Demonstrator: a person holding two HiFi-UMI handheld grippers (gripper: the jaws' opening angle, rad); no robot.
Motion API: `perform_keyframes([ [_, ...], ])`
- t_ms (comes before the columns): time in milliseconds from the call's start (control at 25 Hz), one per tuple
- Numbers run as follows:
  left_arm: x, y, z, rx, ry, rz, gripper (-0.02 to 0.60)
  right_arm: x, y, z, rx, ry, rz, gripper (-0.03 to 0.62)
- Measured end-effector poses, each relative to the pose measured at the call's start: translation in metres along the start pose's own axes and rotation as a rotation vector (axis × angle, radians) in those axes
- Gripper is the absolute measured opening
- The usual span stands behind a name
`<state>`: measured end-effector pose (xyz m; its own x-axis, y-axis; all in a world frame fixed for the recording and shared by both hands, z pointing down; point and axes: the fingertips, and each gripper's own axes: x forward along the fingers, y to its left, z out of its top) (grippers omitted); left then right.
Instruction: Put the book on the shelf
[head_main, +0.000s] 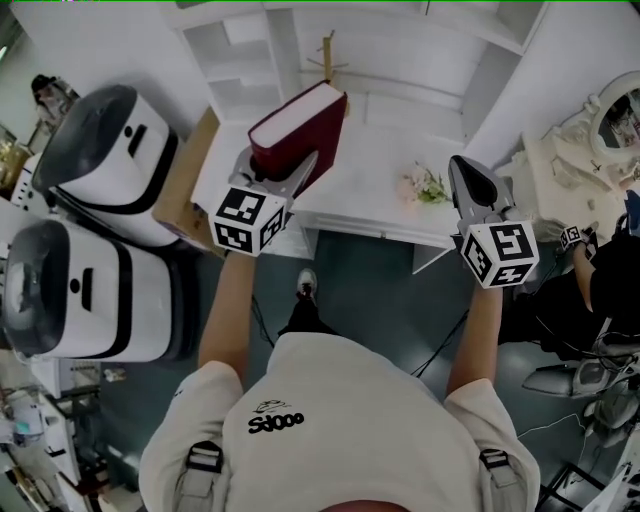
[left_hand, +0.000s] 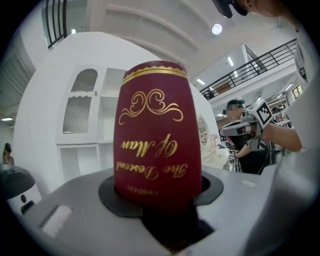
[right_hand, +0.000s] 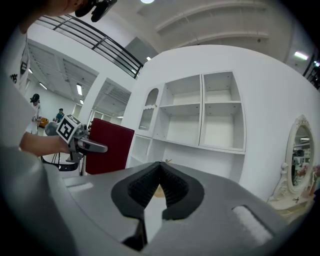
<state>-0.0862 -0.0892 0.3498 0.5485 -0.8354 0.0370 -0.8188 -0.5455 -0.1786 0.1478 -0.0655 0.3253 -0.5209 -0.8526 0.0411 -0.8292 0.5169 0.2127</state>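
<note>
Left gripper (head_main: 303, 168) is clamped on a dark red book (head_main: 300, 125) with its jaws part-open around the spine. The book is held in the air over the left end of the white desk (head_main: 370, 205). Right gripper (head_main: 462, 170) holds nothing, jaw tips pressed together, and hovers over the desk's right end. A small flower bunch (head_main: 425, 185) lies on the desk between them. Beyond stands the white shelf (head_main: 245, 60), well apart from the book.

shelf (right_hand: 202, 107) compartments gape open ahead; flowers (head_main: 425, 185) stand on the desk (head_main: 370, 170).
</note>
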Motion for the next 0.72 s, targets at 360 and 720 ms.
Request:
perform_keyframes([
  [360, 0.086, 0.116, 0.015, -0.007, -0.046, -0.059, 0.244, 0.116, -0.033, 0.04, 0.011, -0.038, -0.076, 0.002],
  [720, 0.138, 0.194, 0.046, 0.002, -0.119, -0.099, 0.244, 0.187, -0.054, 0.052, 0.02, -0.033, -0.142, 0.002],
])
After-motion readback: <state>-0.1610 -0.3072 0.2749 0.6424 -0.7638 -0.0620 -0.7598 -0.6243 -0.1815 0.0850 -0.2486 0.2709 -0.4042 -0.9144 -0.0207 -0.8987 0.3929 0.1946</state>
